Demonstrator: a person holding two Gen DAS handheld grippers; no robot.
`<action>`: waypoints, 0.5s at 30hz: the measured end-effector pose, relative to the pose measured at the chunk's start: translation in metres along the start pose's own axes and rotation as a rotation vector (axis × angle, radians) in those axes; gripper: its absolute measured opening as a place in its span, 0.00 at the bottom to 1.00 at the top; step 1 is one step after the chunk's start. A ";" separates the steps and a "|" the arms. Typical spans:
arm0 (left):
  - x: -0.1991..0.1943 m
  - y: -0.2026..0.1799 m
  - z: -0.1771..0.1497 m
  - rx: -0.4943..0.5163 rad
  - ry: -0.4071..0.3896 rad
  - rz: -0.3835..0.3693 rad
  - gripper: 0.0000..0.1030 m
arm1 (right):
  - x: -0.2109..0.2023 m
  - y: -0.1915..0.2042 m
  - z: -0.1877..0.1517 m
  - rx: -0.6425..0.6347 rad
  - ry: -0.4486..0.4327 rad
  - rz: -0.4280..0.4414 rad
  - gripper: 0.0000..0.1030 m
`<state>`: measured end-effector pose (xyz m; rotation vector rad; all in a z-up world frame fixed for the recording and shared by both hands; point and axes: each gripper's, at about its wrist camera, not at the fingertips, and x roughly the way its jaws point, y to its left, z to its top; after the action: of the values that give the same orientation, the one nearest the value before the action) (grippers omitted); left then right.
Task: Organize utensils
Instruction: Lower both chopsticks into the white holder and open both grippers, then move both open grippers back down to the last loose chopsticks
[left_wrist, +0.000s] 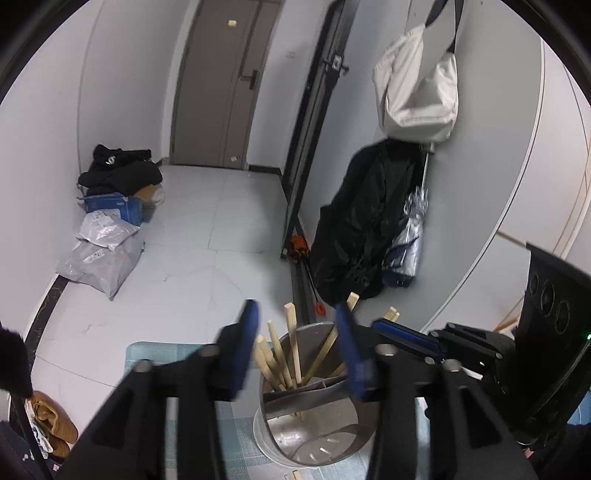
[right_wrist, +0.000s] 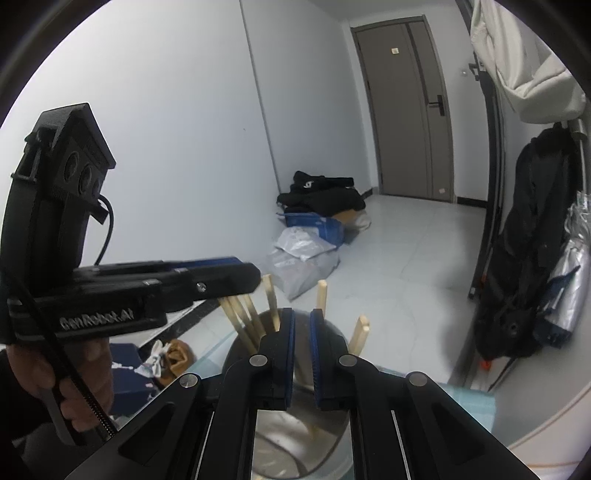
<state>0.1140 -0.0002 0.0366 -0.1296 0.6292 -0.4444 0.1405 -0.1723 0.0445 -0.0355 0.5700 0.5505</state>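
A round metal utensil holder (left_wrist: 314, 435) stands on a pale blue checked mat (left_wrist: 155, 354). Several wooden chopsticks (left_wrist: 291, 339) lean in its far compartment. My left gripper (left_wrist: 295, 314) hovers over the holder, open, and the chopstick tops rise between its blue fingers without touching them. My right gripper (right_wrist: 303, 321) also hangs above the holder (right_wrist: 340, 338). Only a narrow slit shows between its pads, and nothing is in it. One chopstick (right_wrist: 321, 293) stands just behind its right fingertip. In the right wrist view the left gripper (right_wrist: 255, 275) reaches in from the left over the chopsticks (right_wrist: 243, 317).
A person's hand (right_wrist: 33, 365) holds the left gripper's handle. Two loose chopstick ends (left_wrist: 291, 474) lie on the mat near the holder. On the floor beyond are grey parcels (left_wrist: 99, 254), a blue box (left_wrist: 114, 206) and dark clothes (left_wrist: 369, 221) hanging by a door frame.
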 end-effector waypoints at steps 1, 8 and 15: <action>-0.003 0.001 0.001 -0.007 -0.010 0.012 0.47 | -0.004 0.001 0.000 -0.002 0.000 -0.007 0.11; -0.035 -0.004 -0.001 -0.056 -0.073 0.179 0.66 | -0.041 0.012 -0.006 0.002 -0.030 -0.056 0.31; -0.066 -0.017 -0.014 -0.120 -0.120 0.245 0.79 | -0.079 0.029 -0.013 0.034 -0.093 -0.075 0.53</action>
<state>0.0519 0.0138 0.0656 -0.1891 0.5455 -0.1604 0.0644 -0.1883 0.0783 0.0005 0.4854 0.4668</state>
